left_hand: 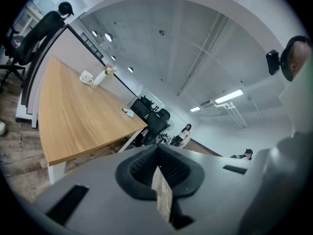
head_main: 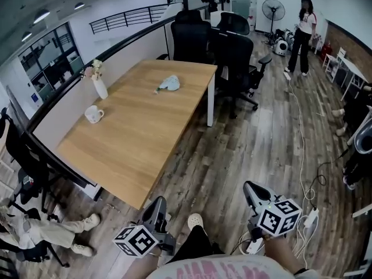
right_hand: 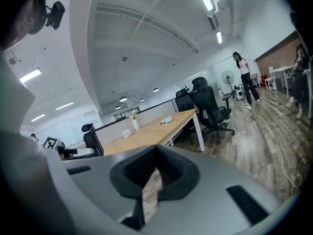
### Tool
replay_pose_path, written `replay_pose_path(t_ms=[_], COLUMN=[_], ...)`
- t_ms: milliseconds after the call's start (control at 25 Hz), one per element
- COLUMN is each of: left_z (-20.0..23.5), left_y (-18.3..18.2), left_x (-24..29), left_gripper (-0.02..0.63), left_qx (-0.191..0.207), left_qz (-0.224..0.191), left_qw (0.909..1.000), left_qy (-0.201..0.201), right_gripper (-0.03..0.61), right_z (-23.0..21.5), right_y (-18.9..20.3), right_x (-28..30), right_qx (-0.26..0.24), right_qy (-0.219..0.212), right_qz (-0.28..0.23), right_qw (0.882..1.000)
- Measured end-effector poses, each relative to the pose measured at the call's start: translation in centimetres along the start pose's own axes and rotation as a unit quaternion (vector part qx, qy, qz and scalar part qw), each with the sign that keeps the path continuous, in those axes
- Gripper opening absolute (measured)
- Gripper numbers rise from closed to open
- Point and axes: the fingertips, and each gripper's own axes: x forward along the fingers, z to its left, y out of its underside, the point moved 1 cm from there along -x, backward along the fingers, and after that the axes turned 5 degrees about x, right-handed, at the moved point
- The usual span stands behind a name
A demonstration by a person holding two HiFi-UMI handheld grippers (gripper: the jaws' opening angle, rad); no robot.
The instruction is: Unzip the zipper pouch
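The zipper pouch (head_main: 168,83), small and light blue, lies on the far half of a long wooden table (head_main: 133,138), well away from both grippers. It shows tiny in the left gripper view (left_hand: 128,112) and in the right gripper view (right_hand: 167,120). My left gripper (head_main: 157,203) hangs low over the floor near the table's near corner, jaws shut with nothing in them (left_hand: 157,149). To its right, over the wood floor, my right gripper (head_main: 251,187) is likewise shut and empty (right_hand: 156,153).
A white mug (head_main: 93,114) and a vase of flowers (head_main: 99,86) stand at the table's left edge. Black office chairs (head_main: 229,51) crowd the far end. A person (head_main: 303,34) stands at the back right near a fan (head_main: 273,9). Cables (head_main: 303,156) trail across the floor.
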Motion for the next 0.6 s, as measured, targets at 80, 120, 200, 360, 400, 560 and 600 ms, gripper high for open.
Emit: replay_pose_path(t_ms=[80, 120, 200, 360, 400, 560, 600], left_z=[0.9, 1.4, 2.5, 4.3, 4.7, 6.0, 6.3], left_y=[-0.5, -0.9, -2.1, -6.0, -7.0, -10.6, -11.2], left_x=[2.2, 3.4, 5.8, 10.7, 12.0, 16.6, 17.7], left_gripper=[0.0, 0.0, 0.0, 0.0, 0.0, 0.0, 0.0], left_qx=[0.016, 0.025, 0.036, 0.057, 0.056, 0.056, 0.059], left_qz=[0.008, 0.011, 0.014, 0.006, 0.001, -0.01, -0.012], left_qw=[0.9998, 0.9996, 0.9991, 0.9981, 0.9981, 0.9984, 0.9982], left_qy=[-0.003, -0.006, -0.013, -0.024, -0.023, -0.006, -0.003], right_gripper=[-0.002, -0.002, -0.002, -0.002, -0.002, -0.002, -0.002], right_z=[-1.0, -1.5, -2.3, -2.4, -2.3, -2.2, -2.3], right_y=[-0.9, -1.4, -2.7, -6.7, -7.9, -11.2, -11.7], right_x=[1.9, 3.0, 5.7, 11.8, 13.3, 19.1, 20.3], right_qx=[0.004, 0.005, 0.003, -0.015, -0.02, -0.021, -0.02], right_qy=[0.003, 0.005, 0.008, -0.006, -0.011, -0.028, -0.029], right_qz=[0.0, 0.0, 0.006, 0.009, 0.005, -0.007, -0.008], right_qw=[1.0, 1.0, 1.0, 1.0, 1.0, 0.999, 0.999])
